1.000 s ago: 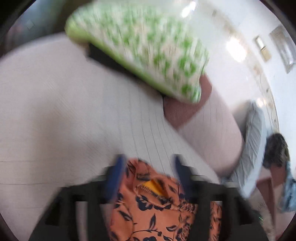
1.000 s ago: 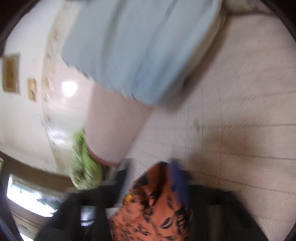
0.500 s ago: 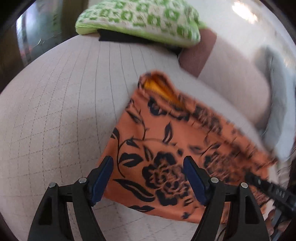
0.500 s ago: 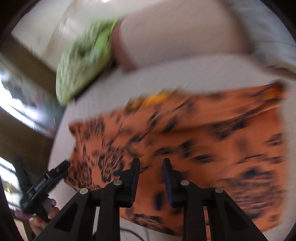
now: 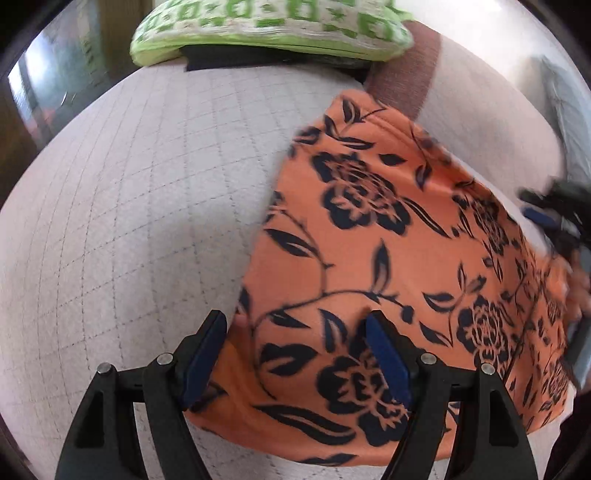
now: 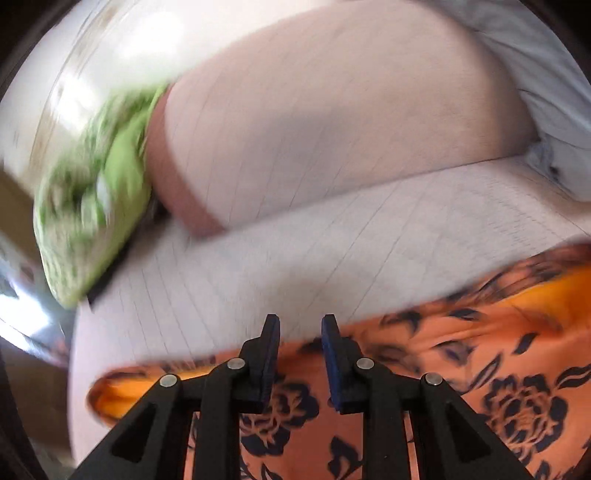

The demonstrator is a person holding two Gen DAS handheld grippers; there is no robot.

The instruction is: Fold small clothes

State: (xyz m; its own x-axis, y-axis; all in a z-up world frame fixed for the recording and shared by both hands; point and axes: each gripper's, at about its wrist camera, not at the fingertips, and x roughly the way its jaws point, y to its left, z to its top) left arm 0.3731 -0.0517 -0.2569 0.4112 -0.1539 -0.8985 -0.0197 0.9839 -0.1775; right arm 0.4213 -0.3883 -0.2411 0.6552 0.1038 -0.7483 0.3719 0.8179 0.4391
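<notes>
An orange garment with a dark floral print [image 5: 369,240] lies spread on the pale quilted surface [image 5: 129,221]. My left gripper [image 5: 295,321] stands open just over the garment's near left corner, one finger on each side of the cloth edge, pressing nothing. In the right wrist view the garment [image 6: 480,369] fills the lower right. My right gripper [image 6: 300,323] hovers over its far edge with the jaws narrowly apart and nothing between the pads. That gripper [image 5: 554,218] also shows, blurred, at the right edge of the left wrist view.
A green and white patterned cushion [image 5: 273,26] lies at the far end on a dark flat item [image 5: 258,61]. A beige bolster [image 6: 332,110] runs along the back, with light grey cloth [image 6: 535,74] beyond it. Bare quilted surface [image 6: 295,258] lies left of the garment.
The garment went from bunched between both grippers to lying flat. The right jaws narrowed and swung over the garment's far edge. The left gripper sank toward the near corner.
</notes>
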